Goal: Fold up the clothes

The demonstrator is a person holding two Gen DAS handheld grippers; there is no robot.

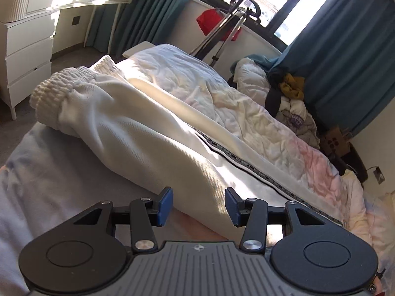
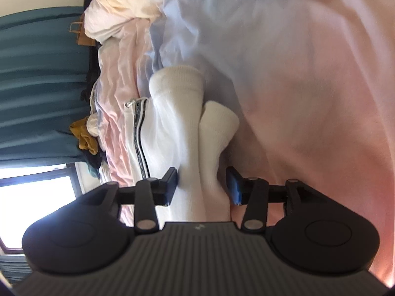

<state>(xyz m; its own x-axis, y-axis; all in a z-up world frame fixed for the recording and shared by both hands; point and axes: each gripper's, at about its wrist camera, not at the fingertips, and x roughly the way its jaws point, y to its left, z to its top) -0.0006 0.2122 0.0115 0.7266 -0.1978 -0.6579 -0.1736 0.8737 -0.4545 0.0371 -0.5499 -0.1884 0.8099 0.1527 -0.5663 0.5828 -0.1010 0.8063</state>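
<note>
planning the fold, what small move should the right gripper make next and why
Probably close the right gripper: its blue pads stand open on either side of the white ribbed-cuff sleeves of the white zip-up jacket lying on the pale pink and blue bedsheet. The left gripper is open too, holding nothing.

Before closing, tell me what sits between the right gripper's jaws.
White garment, its ribbed cuffs beyond; the right gripper straddles it, jaws open, in the right wrist view.

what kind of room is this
Most likely a bedroom: a bed with a rumpled pastel duvet, a white chest of drawers under a white desk, and teal curtains at a sunlit window. A white zip-up garment lies on the bed.
</note>
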